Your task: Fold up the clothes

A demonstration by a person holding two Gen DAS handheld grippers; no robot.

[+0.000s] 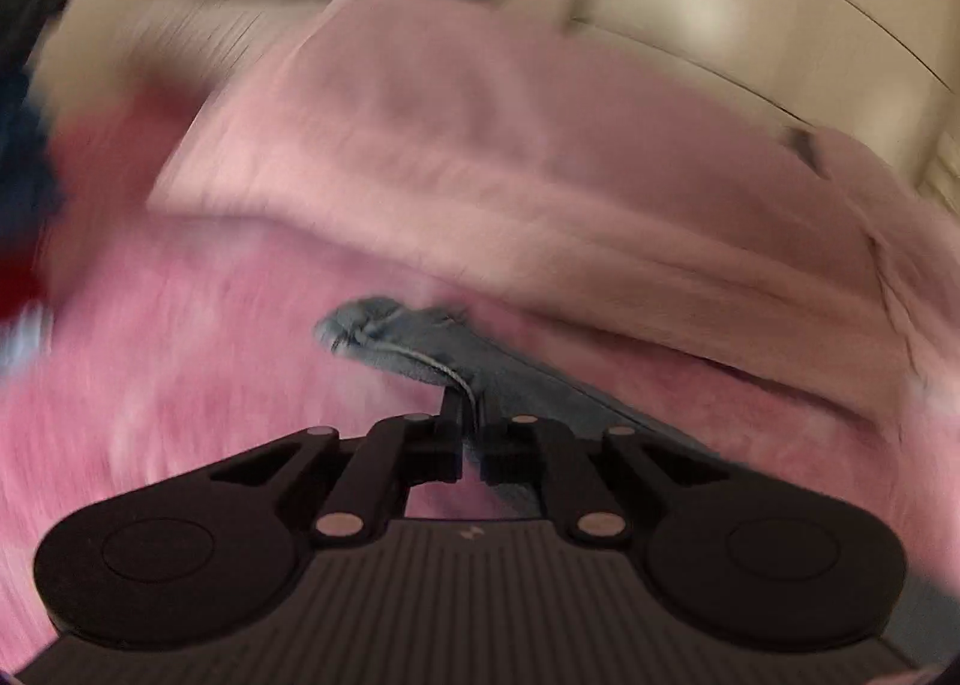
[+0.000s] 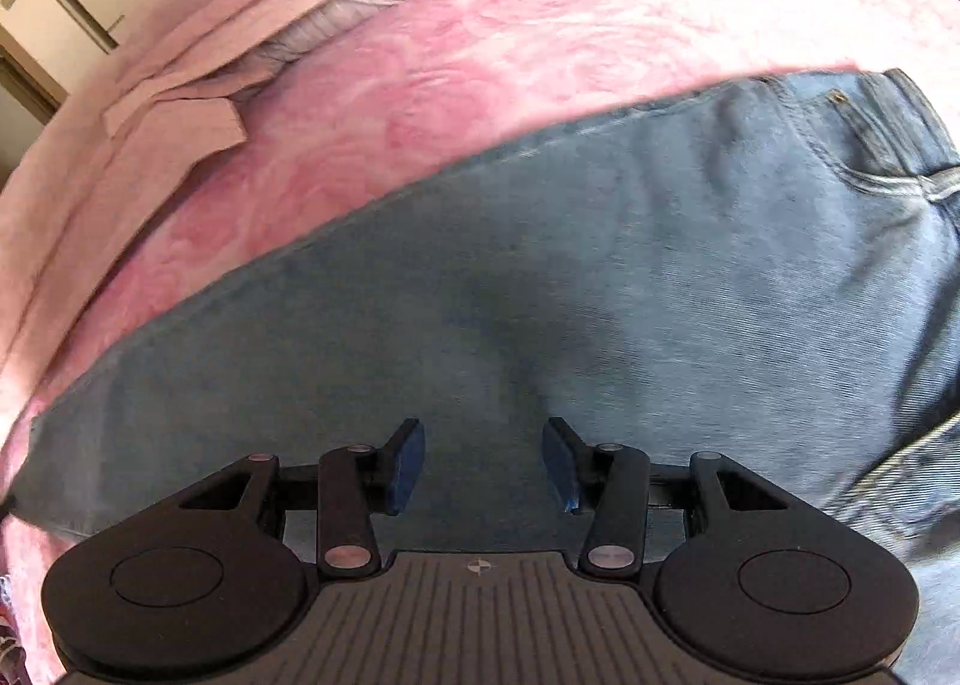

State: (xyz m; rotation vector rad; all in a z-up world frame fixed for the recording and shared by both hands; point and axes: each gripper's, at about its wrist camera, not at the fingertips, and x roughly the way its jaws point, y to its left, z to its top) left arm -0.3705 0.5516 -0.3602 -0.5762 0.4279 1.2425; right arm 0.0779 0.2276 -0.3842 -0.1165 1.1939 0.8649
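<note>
Your left gripper was clamped on a fold of the blue jeans, its jaws drawn together with the denim seam pinched between them. From the grip, the hem end of the cloth stuck forward above the pink bedspread, while the rest of the strip trailed back to the right past the gripper body. That left wrist view was badly blurred, so finer detail of the grasp could not be told. Behind the jeans lay a paler pink pillow, and cream cabinet doors stood beyond it.

Your right gripper was apart, its blue-padded fingers spread wide and holding nothing. It hovered just over the jeans, which lay spread flat across the bedspread, the pocket and rivet off at the upper right. Whether the fingertips touched the denim could not be told.
</note>
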